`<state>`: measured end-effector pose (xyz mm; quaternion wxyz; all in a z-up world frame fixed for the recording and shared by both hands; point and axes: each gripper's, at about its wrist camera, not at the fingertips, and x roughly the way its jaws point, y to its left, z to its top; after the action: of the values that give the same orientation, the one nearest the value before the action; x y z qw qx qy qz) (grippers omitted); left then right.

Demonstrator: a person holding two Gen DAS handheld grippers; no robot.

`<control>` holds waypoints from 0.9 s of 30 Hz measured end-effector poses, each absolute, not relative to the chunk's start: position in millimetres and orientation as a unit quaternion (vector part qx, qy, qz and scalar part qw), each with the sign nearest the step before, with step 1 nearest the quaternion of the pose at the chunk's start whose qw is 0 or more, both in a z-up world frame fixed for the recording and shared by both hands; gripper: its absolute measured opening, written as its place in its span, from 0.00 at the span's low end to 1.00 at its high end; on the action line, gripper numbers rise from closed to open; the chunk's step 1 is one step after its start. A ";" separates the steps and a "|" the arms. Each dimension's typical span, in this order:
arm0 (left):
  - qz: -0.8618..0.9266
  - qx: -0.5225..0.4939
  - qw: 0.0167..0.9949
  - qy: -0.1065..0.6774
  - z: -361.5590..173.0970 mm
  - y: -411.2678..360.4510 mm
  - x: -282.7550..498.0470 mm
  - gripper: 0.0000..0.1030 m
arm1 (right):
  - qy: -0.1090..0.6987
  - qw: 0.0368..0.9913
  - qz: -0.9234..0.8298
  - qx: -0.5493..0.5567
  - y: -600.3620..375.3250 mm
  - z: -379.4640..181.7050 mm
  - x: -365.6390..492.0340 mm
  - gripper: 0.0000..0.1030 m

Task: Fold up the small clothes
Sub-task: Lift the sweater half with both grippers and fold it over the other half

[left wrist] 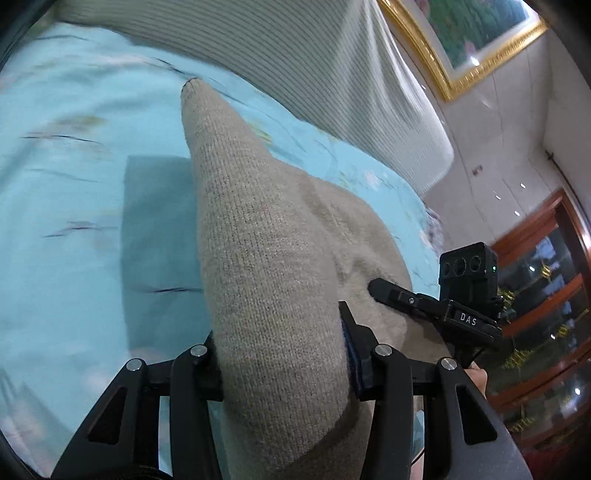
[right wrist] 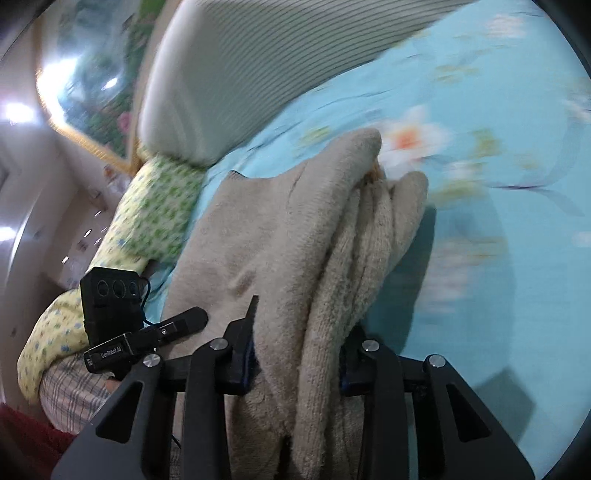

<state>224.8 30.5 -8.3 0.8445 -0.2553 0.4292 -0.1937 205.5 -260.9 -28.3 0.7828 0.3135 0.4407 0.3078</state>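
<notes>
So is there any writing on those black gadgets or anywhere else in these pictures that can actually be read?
"DAS": white letters on the black bar of the right gripper, seen from the left wrist camera.
"GenRobot.AI": white letters on the black bar of the left gripper, seen from the right wrist camera.
No other writing shows; the gold-framed painting is too blurred to tell.

So it's a beige knitted woollen garment [left wrist: 258, 240], fuzzy on the inside, bunched up and lifted off the light-blue floral bedsheet [left wrist: 74, 147]. In the left view it stretches away into a narrow tapered end, and in the right view it hangs in thick doubled-over folds [right wrist: 332, 240] with rounded edges.
</notes>
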 end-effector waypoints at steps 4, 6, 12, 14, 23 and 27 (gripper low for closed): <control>-0.156 -0.265 0.857 0.415 -10.1 82.7 195.9 0.45 | 0.445 0.765 0.357 0.299 -190.8 -34.6 217.5 0.33; -0.144 -0.281 0.857 0.407 -16.2 106.8 181.4 0.45 | 0.449 0.756 0.373 0.297 -167.6 -38.1 220.8 0.33; -0.131 -0.314 0.846 0.411 -51.0 132.5 165.8 0.51 | 0.472 0.748 0.381 0.268 -128.2 -47.9 225.2 0.35; -0.127 -0.329 0.842 0.408 -57.0 132.5 167.4 0.58 | 0.483 0.748 0.373 0.261 -126.9 -52.6 226.4 0.37; -0.062 -0.330 0.855 0.394 -41.1 155.2 166.4 0.77 | 0.463 0.796 0.303 0.244 -157.8 -20.1 227.8 0.57; -0.022 -0.338 0.858 0.385 -35.0 174.2 174.7 0.77 | 0.436 0.814 0.302 0.237 -158.5 3.6 237.4 0.57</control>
<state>174.7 174.2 -35.0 0.8582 -0.3384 0.3853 -0.0219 237.4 -158.5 3.6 0.8143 0.2367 0.4355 0.3020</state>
